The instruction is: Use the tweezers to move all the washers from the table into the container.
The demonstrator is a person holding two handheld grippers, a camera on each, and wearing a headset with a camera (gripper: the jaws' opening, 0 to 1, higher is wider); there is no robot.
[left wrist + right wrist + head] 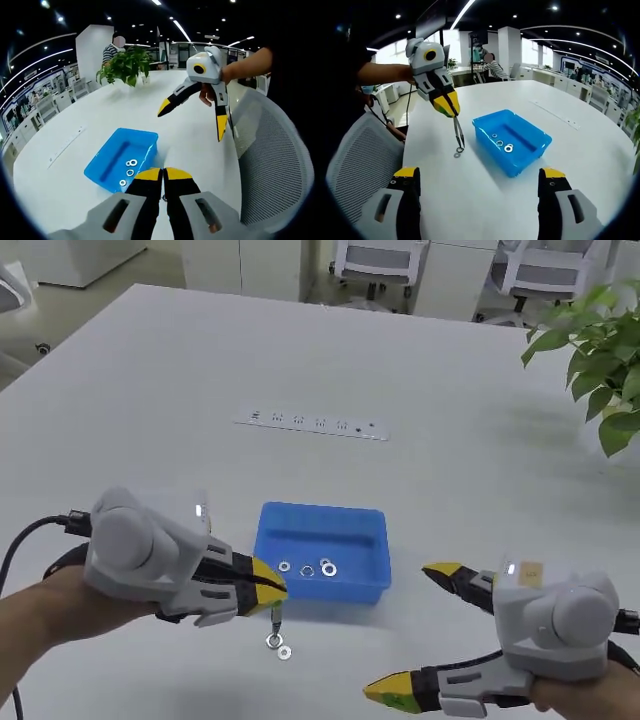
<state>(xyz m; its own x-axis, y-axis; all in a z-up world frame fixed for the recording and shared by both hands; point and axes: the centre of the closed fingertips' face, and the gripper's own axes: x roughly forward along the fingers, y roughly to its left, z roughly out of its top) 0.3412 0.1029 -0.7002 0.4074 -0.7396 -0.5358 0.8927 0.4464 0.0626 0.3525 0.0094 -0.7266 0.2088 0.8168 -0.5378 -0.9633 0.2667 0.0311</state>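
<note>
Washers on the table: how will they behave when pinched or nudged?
Washers look thin, flat and metallic, so probably light and rigid, lying flush on the smooth table and hard to get under. Shiny faces may slip from the narrow tweezers; nudged, they would likely slide, not roll.

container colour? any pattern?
The container is plain blue with no pattern. It shows best in the right gripper view.

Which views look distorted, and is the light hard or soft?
Both gripper views bend the table edge and ceiling lights, fisheye style; the head view keeps lines straight, and its soft light leaves only a faint shadow under the blue container.
</note>
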